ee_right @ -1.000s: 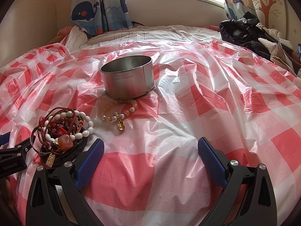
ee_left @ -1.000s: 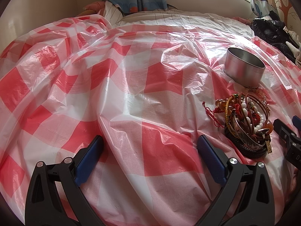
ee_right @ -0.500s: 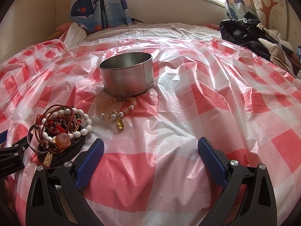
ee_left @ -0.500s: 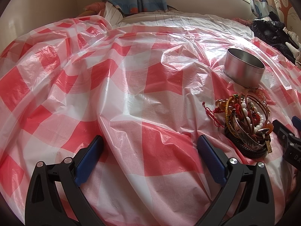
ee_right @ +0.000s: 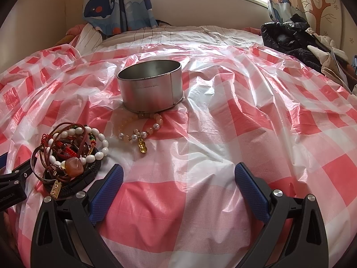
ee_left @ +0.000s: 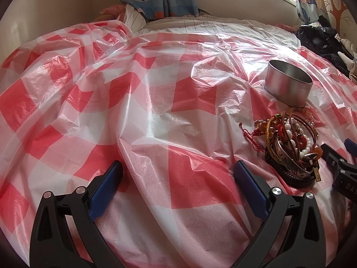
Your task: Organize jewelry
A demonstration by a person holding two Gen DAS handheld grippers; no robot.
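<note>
A tangled pile of bracelets (ee_right: pixel 67 154) lies on the red-and-white checked plastic sheet (ee_right: pixel 223 134); it also shows at the right of the left wrist view (ee_left: pixel 290 151). A pearl and orange bead bracelet (ee_right: pixel 142 129) with a gold charm lies apart, just in front of a round metal tin (ee_right: pixel 151 84), which is upright and looks empty. The tin also shows in the left wrist view (ee_left: pixel 287 82). My right gripper (ee_right: pixel 178 187) is open and empty, just right of the pile. My left gripper (ee_left: pixel 178 183) is open and empty, left of the pile.
The sheet covers a bed and is wrinkled. Dark clothes (ee_right: pixel 294 38) are heaped at the far right. A whale-print curtain (ee_right: pixel 116 2) hangs at the back under the window. A wall runs along the left side.
The right gripper has shifted slightly, so the tin and the bracelets sit a little lower and nearer in its view. The left gripper has barely moved.
</note>
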